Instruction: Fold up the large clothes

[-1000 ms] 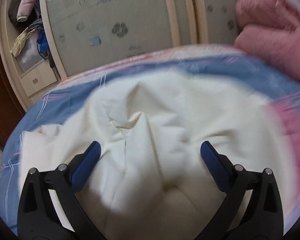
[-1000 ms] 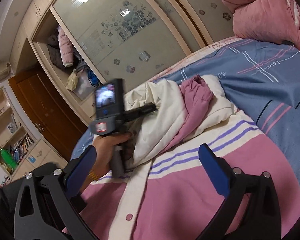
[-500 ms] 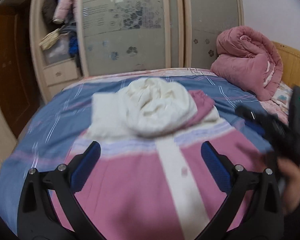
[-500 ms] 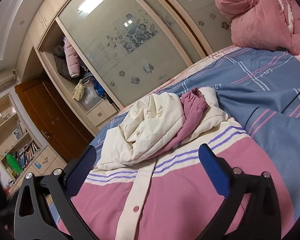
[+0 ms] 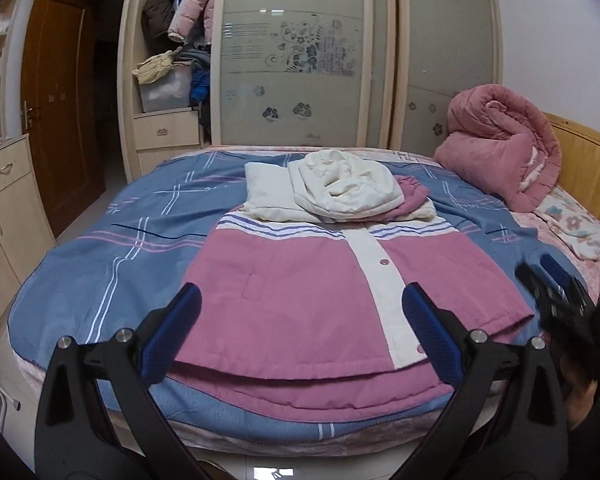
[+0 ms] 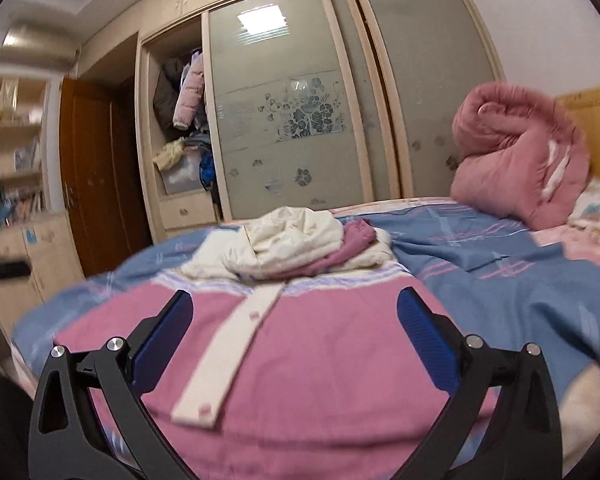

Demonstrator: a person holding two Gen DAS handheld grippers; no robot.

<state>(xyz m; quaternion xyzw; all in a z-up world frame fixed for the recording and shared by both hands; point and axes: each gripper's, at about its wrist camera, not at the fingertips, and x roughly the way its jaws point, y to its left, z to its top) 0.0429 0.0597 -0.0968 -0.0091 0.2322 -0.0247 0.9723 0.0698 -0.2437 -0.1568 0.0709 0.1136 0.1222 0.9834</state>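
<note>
We hold both grippers, left gripper (image 5: 300,326) and right gripper (image 6: 294,326), fingers spread and empty, above the jacket (image 5: 300,280). Next: pinch its near hem corners and fold toward the hood (image 5: 346,186).

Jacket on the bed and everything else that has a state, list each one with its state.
Jacket: flat, buttoned, hood bunched.
Left claw: open, empty.
Right claw: open, empty.
Wardrobe: left section open.
Pink quilt: rolled up.
Drawer: shut.
</note>
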